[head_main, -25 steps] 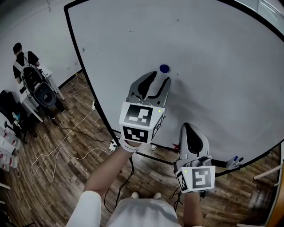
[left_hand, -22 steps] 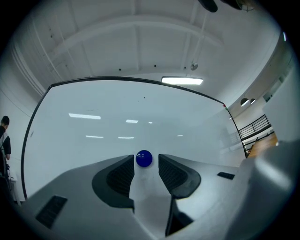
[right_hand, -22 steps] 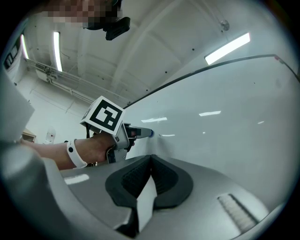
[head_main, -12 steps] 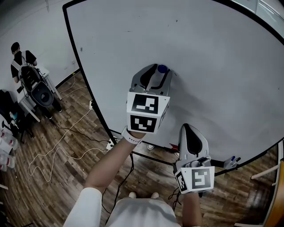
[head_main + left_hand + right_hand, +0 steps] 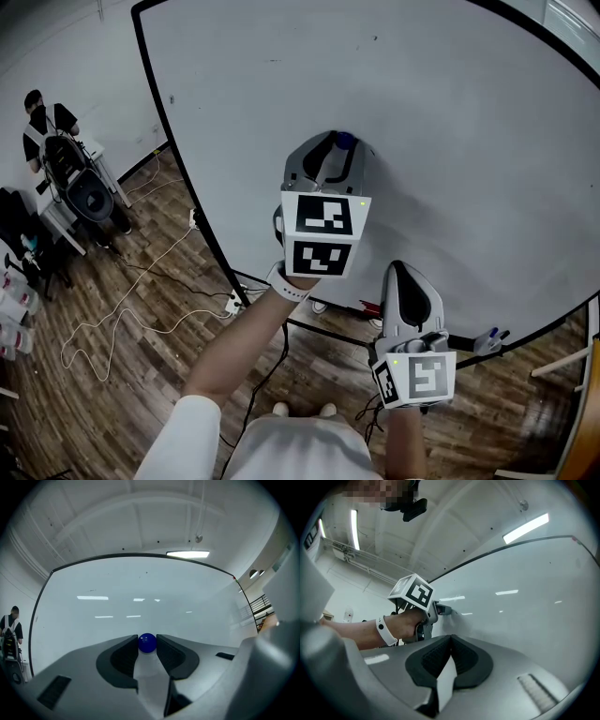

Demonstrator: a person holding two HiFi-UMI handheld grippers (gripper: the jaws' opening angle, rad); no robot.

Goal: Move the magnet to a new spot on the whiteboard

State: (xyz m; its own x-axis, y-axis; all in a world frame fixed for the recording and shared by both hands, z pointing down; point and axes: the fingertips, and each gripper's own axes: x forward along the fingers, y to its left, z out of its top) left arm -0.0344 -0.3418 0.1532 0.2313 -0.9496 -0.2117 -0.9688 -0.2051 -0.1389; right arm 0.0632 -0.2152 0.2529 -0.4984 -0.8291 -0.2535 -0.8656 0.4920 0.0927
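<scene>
A small round blue magnet [image 5: 147, 642] sticks to the large whiteboard [image 5: 450, 141]. My left gripper [image 5: 337, 142] is pressed up to the board, and the magnet [image 5: 345, 141] peeks out at its tips. In the left gripper view the jaws are closing, the magnet sits right between the two dark pads [image 5: 125, 649], and both pads touch its sides. My right gripper [image 5: 405, 274] hangs lower right, off the board, its jaws shut with nothing between them [image 5: 450, 639]. The left gripper's marker cube [image 5: 412, 591] and the hand show in the right gripper view.
The whiteboard's black frame [image 5: 183, 178] runs down to a wooden floor [image 5: 141, 375] with loose cables [image 5: 112, 319]. A person [image 5: 42, 117] stands at the far left by a black chair [image 5: 89, 197]. Markers [image 5: 497, 337] lie at the board's lower right edge.
My left gripper has gone up and forward to the board and come around the magnet, which now sits between its tips. The right gripper has barely moved.
</scene>
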